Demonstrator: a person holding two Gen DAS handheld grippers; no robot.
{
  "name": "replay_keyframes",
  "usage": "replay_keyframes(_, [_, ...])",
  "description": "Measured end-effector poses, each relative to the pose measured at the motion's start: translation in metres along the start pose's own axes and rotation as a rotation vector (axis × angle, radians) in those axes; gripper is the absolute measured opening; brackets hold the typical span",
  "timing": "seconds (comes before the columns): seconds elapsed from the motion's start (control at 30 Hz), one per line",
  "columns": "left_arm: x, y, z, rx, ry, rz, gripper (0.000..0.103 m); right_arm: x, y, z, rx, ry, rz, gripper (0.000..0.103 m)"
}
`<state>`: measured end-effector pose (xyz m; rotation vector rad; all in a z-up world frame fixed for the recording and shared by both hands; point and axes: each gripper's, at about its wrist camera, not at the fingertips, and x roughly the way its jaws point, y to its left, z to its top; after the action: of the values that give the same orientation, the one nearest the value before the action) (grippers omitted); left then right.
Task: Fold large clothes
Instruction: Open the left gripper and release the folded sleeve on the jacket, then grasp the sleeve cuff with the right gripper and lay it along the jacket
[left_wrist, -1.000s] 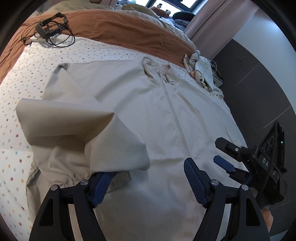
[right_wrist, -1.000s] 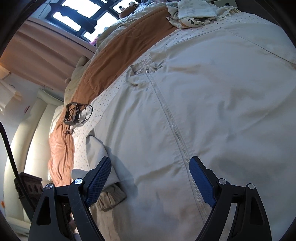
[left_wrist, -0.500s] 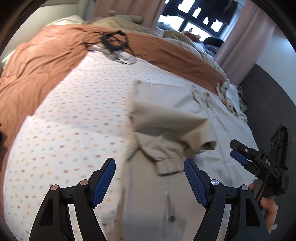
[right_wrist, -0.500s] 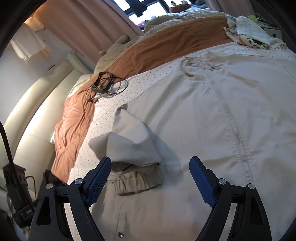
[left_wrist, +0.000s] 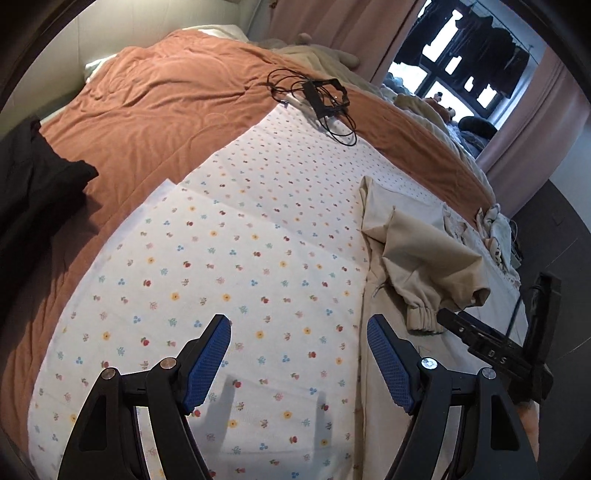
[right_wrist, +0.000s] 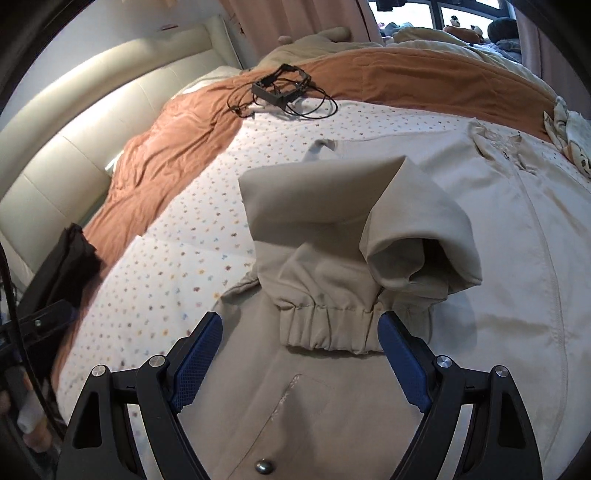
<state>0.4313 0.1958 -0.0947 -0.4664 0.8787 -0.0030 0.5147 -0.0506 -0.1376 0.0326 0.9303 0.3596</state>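
A beige zip-front jacket (right_wrist: 461, 229) lies spread on the flower-dotted white sheet (left_wrist: 229, 266) of the bed, one sleeve folded in over its front, the elastic cuff (right_wrist: 328, 325) bunched near the bed's near edge. The right gripper (right_wrist: 299, 365) hangs over that cuff, fingers wide apart, holding nothing. The left gripper (left_wrist: 299, 363), equally spread and empty, hangs over bare sheet beside the jacket's edge.

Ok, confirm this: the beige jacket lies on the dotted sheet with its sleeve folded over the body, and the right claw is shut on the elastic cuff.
Not quite. In the right wrist view, the right claw is open, its pads either side of the elastic cuff, gripping nothing. The rest holds: the beige jacket lies on the dotted sheet, sleeve folded over the body.
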Motion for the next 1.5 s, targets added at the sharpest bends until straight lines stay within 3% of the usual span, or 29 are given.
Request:
replay_keyframes(0.23, [0.006, 0.011, -0.002, -0.012, 0.019, 0.001, 0.077, 0.046, -0.002, -0.005, -0.017, 0.092, -0.155, 0.083])
replay_keyframes(0.33, [0.009, 0.007, 0.001, 0.0, 0.023, -0.002, 0.077, 0.039, -0.006, -0.004, -0.038, 0.069, -0.185, 0.043])
replay_keyframes(0.37, [0.01, 0.004, 0.002, 0.007, 0.026, 0.001, 0.077, 0.036, -0.011, -0.002, -0.026, 0.069, -0.187, 0.025])
replay_keyframes(0.47, [0.013, -0.004, 0.004, 0.023, 0.035, 0.01, 0.077, 0.023, -0.029, 0.003, 0.046, 0.051, -0.105, 0.019])
replay_keyframes(0.73, [0.025, -0.049, 0.018, 0.088, 0.054, 0.033, 0.077, -0.043, -0.067, 0.019, 0.264, -0.103, 0.162, 0.016])
replay_keyframes(0.87, [0.038, -0.08, 0.024, 0.148, 0.072, 0.043, 0.077, -0.081, -0.096, 0.025, 0.353, -0.2, 0.24, 0.016])
replay_keyframes(1.2, [0.103, -0.135, 0.015, 0.315, 0.139, 0.099, 0.077, -0.147, -0.198, 0.008, 0.577, -0.399, 0.271, 0.016])
replay_keyframes(1.37, [0.127, -0.14, 0.016, 0.303, 0.158, 0.096, 0.076, -0.16, -0.231, -0.005, 0.656, -0.427, 0.269, 0.016])
replay_keyframes(1.43, [0.134, -0.142, 0.014, 0.324, 0.161, 0.148, 0.075, -0.161, -0.246, -0.009, 0.715, -0.435, 0.268, 0.016])
replay_keyframes(1.5, [0.141, -0.142, 0.013, 0.322, 0.175, 0.174, 0.068, -0.163, -0.265, -0.018, 0.794, -0.418, 0.212, 0.02])
